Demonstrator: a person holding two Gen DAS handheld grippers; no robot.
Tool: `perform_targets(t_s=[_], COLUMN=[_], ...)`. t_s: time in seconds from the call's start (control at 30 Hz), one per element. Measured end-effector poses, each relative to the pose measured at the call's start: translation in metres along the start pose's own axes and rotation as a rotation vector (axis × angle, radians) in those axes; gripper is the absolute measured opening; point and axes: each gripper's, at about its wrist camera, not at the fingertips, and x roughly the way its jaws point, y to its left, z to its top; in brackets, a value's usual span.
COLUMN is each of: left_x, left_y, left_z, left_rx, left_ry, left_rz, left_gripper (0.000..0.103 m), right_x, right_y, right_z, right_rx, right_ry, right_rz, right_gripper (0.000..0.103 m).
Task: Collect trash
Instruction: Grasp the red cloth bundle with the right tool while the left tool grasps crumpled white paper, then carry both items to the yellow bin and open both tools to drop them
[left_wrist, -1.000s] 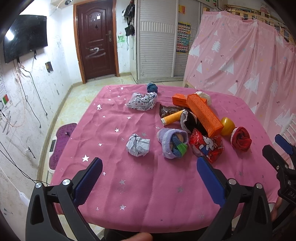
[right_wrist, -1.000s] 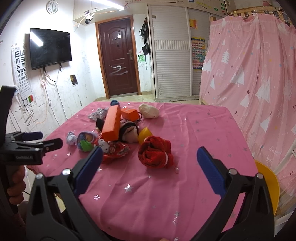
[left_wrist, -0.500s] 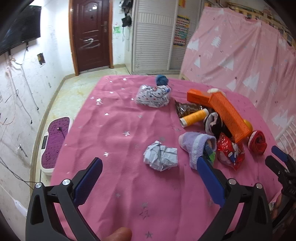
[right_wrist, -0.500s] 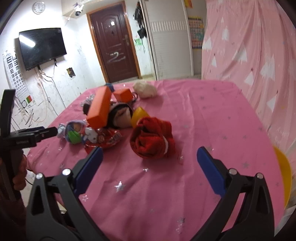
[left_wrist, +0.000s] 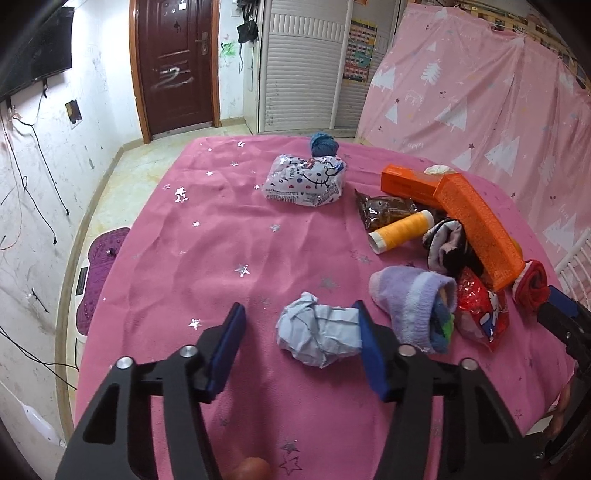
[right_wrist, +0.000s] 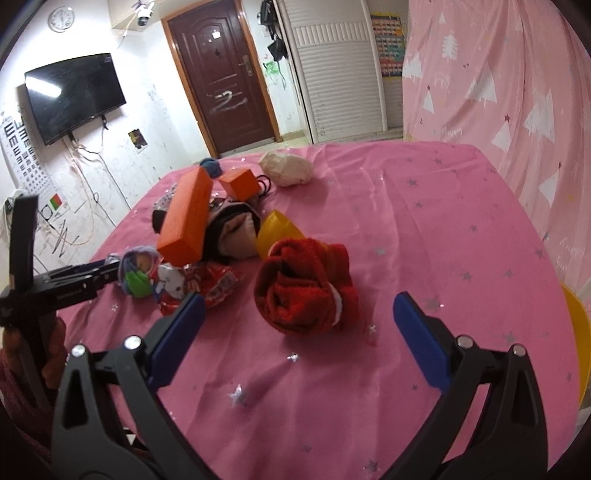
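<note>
A crumpled pale-blue paper ball (left_wrist: 317, 334) lies on the pink star-print tablecloth (left_wrist: 229, 258). My left gripper (left_wrist: 301, 347) is open, jaws narrowed around the ball: the right finger touches its right side, the left finger stands apart. Other wrappers lie about: a white cartoon-print packet (left_wrist: 306, 181), a brown wrapper (left_wrist: 388, 210), a red cartoon packet (left_wrist: 480, 314) that also shows in the right wrist view (right_wrist: 199, 280). My right gripper (right_wrist: 295, 332) is open and empty, just in front of a rolled red sock (right_wrist: 306, 288).
Two orange boxes (left_wrist: 476, 225), a yellow thread spool (left_wrist: 400, 230), a purple sock (left_wrist: 413, 302), a black-and-white sock (left_wrist: 447, 247), blue yarn (left_wrist: 323, 144), a yellow ball (right_wrist: 277, 230) and a cream wad (right_wrist: 286, 168) crowd the table. A pink curtain (left_wrist: 480, 99) hangs at the right.
My left gripper moved forward and down to the paper ball and its jaws narrowed around it. My right gripper moved slightly closer to the red sock, still open.
</note>
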Motion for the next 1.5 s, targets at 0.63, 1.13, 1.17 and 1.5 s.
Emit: perform_targets(t_s=[0.63, 1.13, 1.17, 1.5], left_x=[-0.017, -0.07, -0.072, -0.074], left_y=[-0.007, -0.101, -0.115, -0.26], left_z=[-0.006, 0.029, 0.033, 0.047], left_rx=[0.013, 0.141, 0.16, 0.355], left_ry=[-0.05, -0.118, -0.115, -0.075], left_rz=[0.017, -0.142, -0.175, -0.397], left_gripper=[0.032, 0.032, 0.032, 0.032], right_x=[0.009, -0.047, -0.052, -0.108], right_y=[-0.01, -0.077, -0.085, -0.164], right_z=[0.005, 0.01, 0.011, 0.0], right_rx=[0.044, 0.14, 0.153, 0.284], right_ry=[-0.005, -0.175, -0.185, -0.282], right_rz=[-0.021, -0.133, -0.145, -0.291], right_gripper=[0.036, 0.036, 0.036, 0.036])
